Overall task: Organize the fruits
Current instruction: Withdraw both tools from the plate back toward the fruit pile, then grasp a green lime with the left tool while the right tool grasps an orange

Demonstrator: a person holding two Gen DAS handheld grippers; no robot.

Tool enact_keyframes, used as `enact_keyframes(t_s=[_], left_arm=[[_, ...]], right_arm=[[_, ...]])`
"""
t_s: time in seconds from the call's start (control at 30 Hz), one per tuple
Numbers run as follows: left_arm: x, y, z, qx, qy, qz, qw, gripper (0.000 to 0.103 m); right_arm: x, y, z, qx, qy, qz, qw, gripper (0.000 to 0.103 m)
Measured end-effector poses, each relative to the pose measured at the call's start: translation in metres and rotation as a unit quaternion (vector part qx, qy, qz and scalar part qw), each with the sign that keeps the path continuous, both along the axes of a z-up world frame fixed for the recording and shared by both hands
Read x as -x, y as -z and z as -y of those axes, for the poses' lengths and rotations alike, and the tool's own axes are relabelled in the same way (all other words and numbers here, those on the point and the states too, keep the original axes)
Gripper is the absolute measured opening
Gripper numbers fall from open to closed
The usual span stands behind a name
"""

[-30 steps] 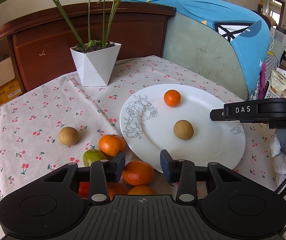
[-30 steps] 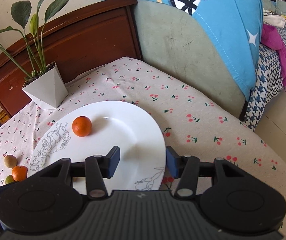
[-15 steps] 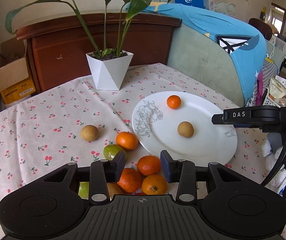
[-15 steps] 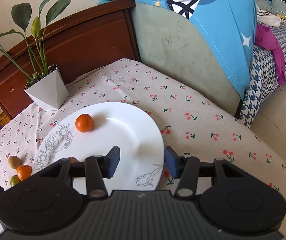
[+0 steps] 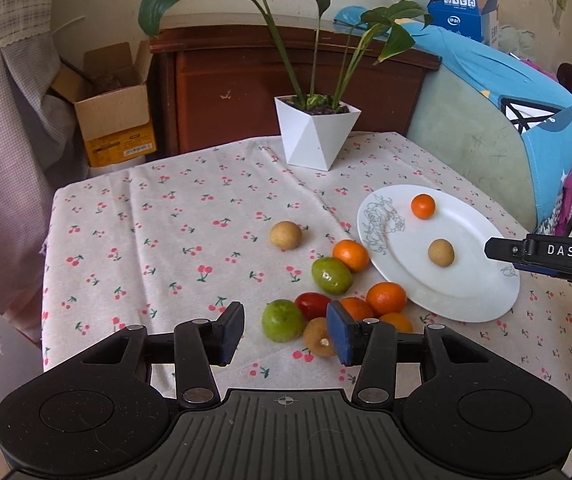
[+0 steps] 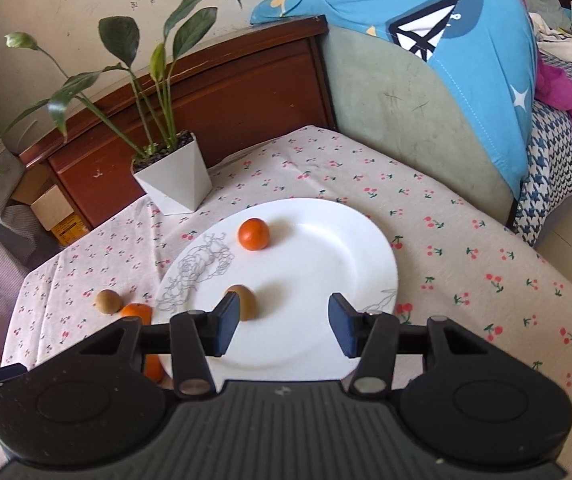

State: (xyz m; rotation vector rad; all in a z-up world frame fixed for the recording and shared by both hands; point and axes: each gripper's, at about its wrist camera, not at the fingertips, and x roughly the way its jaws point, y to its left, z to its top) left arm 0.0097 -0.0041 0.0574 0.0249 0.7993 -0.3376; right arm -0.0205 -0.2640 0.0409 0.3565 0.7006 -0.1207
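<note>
Above fruit, left claw [image 5: 285, 334] opening, empty

The cherry-print tablecloth [image 5: 173, 216] lies bare across its left half and along the near edge — open passage for a gripper there. The fruit cluster [image 5: 326, 296] crowds the ground just left of the white plate [image 5: 466, 304], pieces touching or nearly touching; the lone brown fruit [image 5: 285, 235] stands apart with room on every side. On the plate, the small orange [image 6: 253, 233] and the brown fruit [image 6: 245, 300] sit well apart, leaving the right half [image 6: 346, 256] free. The potted plant [image 5: 316, 136] blocks the far edge, its leaves overhanging. The wooden headboard [image 5: 286, 92] and the cushioned backrest [image 6: 406, 120] wall the far and right sides — the right gripper [image 5: 546, 258] reaches in over the plate's right rim.
</note>
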Motion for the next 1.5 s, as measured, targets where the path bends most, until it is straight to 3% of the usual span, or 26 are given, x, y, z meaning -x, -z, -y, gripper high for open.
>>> enact_keyframes(t_s=[0.27, 0.53, 0.83, 1.5], left_arm=[[0.010, 0.004, -0.013, -0.001, -0.017, 0.009, 0.9998, 0.044], [0.015, 0.013, -0.011, 0.000, 0.001, 0.014, 0.9999, 0.042], [0.008, 0.021, -0.011, 0.022, 0.004, 0.014, 0.9996, 0.041], [-0.016, 0.034, -0.007, 0.061, -0.008, -0.001, 0.9981, 0.037]], right_arm=[[0.024, 0.002, -0.037, -0.032, -0.046, 0.006, 0.998, 0.050], [0.023, 0.015, -0.063, -0.054, -0.091, -0.004, 0.994, 0.040], [0.009, 0.024, -0.070, -0.077, -0.091, -0.009, 0.993, 0.036], [-0.002, 0.034, -0.082, -0.075, -0.102, -0.019, 0.992, 0.029]])
